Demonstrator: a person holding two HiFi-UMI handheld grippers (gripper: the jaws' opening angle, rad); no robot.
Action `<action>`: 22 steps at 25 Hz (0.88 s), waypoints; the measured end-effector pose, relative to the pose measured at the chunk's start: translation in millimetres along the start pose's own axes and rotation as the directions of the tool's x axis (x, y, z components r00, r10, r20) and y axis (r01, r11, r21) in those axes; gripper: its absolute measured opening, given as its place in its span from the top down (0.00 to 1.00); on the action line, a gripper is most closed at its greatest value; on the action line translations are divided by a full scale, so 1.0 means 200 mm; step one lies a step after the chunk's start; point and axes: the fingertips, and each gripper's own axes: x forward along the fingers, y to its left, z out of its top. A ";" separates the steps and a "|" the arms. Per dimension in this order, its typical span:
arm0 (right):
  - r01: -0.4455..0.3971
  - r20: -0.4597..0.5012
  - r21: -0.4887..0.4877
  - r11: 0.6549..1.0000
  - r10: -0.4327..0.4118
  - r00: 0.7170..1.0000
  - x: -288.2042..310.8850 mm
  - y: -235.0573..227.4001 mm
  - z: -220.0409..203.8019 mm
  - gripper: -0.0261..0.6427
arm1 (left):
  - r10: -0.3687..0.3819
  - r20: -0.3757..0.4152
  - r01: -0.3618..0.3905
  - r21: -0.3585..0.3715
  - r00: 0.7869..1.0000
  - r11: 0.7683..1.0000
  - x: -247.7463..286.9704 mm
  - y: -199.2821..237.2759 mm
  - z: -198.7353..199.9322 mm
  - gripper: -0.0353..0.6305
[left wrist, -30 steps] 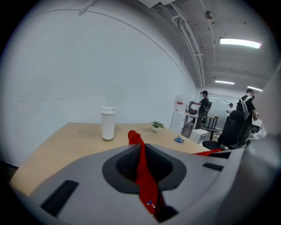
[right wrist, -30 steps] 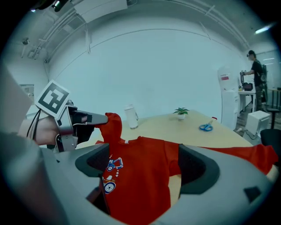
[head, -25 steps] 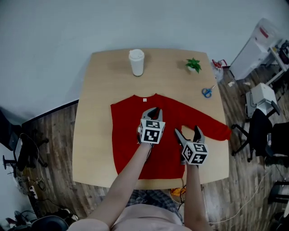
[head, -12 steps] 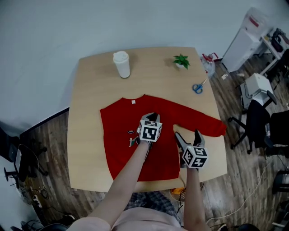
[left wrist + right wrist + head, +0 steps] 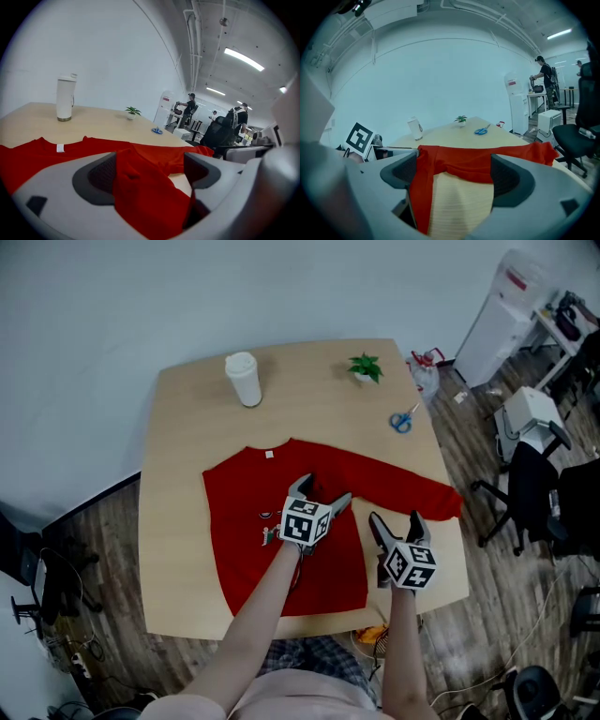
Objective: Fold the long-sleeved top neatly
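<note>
- Table (image 5: 173, 456): light wood, carrying everything listed here.
- Long-sleeved top (image 5: 239, 531): red, lying flat across the table's near half, with one sleeve (image 5: 412, 486) trailing toward the right edge. Risk, as judged: the cloth heaped at the middle may be slumping or bunching, since nothing is pinning it.
- Left gripper (image 5: 322, 491): its jaws have just been opening and are standing wide. Red cloth is lying slack between them, unpressed.
- Right gripper (image 5: 396, 520): its jaws are gaping wide, hovering over the top's edge and bare table, gripping nothing.

The left claw (image 5: 324, 491) hid part of the red top (image 5: 239, 512). Dark marks (image 5: 267, 516) on its left were too small to make out.
</note>
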 end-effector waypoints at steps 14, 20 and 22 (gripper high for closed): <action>0.079 0.050 0.011 0.997 -0.079 0.996 -0.17 -0.25 0.08 0.25 | -0.047 0.033 0.046 0.021 0.998 0.999 0.02 -0.21 0.10 0.28; 0.175 0.064 0.029 0.984 -0.176 0.982 -0.31 -0.52 0.11 0.28 | -0.106 0.022 0.105 0.050 0.994 0.993 0.15 -0.43 0.17 0.28; 0.206 0.057 0.034 0.978 -0.208 0.977 -0.35 -0.61 0.10 0.29 | -0.127 0.008 0.127 0.052 0.992 0.991 0.20 -0.51 0.17 0.28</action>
